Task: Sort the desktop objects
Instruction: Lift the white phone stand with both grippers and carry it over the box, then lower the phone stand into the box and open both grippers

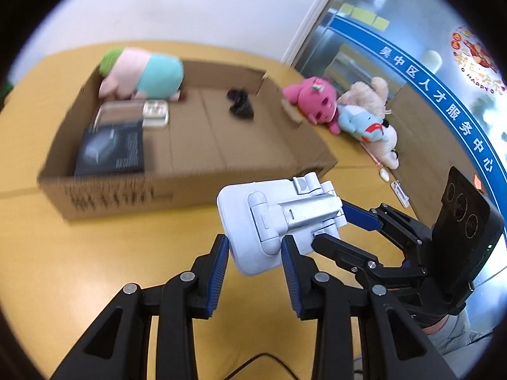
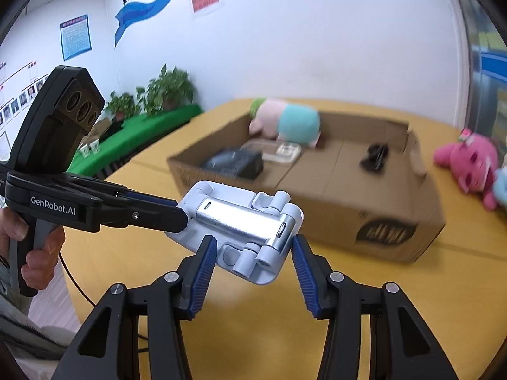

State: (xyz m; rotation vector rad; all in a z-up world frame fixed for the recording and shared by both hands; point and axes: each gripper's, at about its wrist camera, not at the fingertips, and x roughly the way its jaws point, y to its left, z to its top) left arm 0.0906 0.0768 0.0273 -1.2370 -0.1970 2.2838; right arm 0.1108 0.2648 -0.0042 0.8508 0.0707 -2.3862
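we hold the folded white stand (image 1: 279,224) aloft between both grippers, just short of the cardboard box (image 1: 177,186). left gripper (image 1: 255,250) clasps its base; right gripper (image 2: 253,251) flanks the hinge end, grip uncertain; long axis spans them.

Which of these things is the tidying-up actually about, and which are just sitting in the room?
Part of the job:
- white folding stand, held between both grippers
- left gripper and right gripper
- cardboard box, already holding a pink and teal plush, black booklet and small black item
- plush toys beside the box

Just lying about:
- potted plants
- wall posters
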